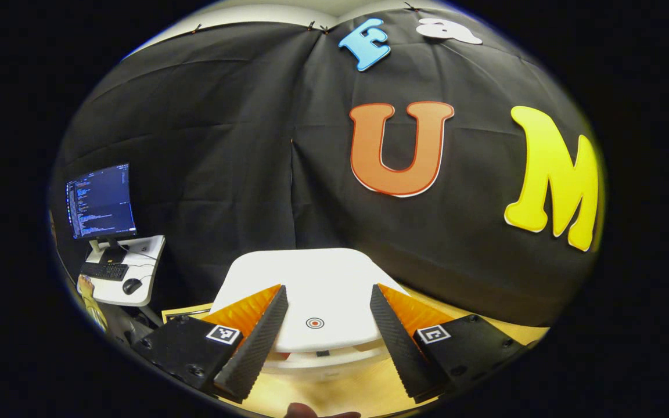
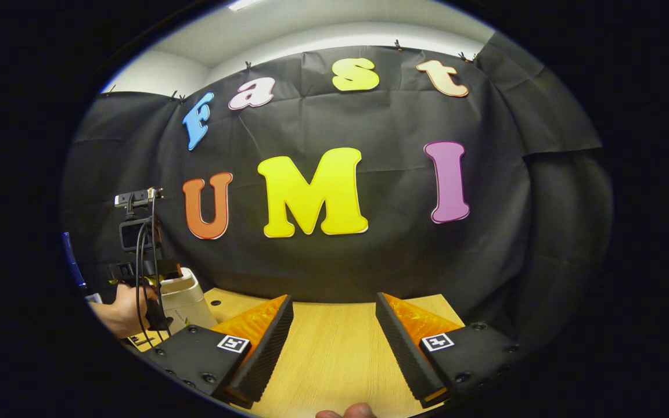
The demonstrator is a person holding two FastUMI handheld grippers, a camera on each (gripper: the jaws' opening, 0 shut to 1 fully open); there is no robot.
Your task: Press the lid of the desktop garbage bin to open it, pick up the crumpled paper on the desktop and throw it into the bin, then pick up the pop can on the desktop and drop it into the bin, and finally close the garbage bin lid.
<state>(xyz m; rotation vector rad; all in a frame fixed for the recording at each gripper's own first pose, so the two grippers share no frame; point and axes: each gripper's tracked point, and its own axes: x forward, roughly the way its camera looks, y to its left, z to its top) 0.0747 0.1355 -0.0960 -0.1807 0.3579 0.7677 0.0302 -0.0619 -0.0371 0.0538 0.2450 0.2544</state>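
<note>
White bin (image 1: 311,290), lid down

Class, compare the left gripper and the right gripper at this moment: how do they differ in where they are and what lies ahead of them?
The left gripper hovers at the white bin, its fingers straddling the lid's press mark; the right gripper hangs over bare wooden table.
The left gripper sits close to the bin; the right gripper is well off to the side, with the bin at the far left of its view.
Both are open and hold nothing.
</note>
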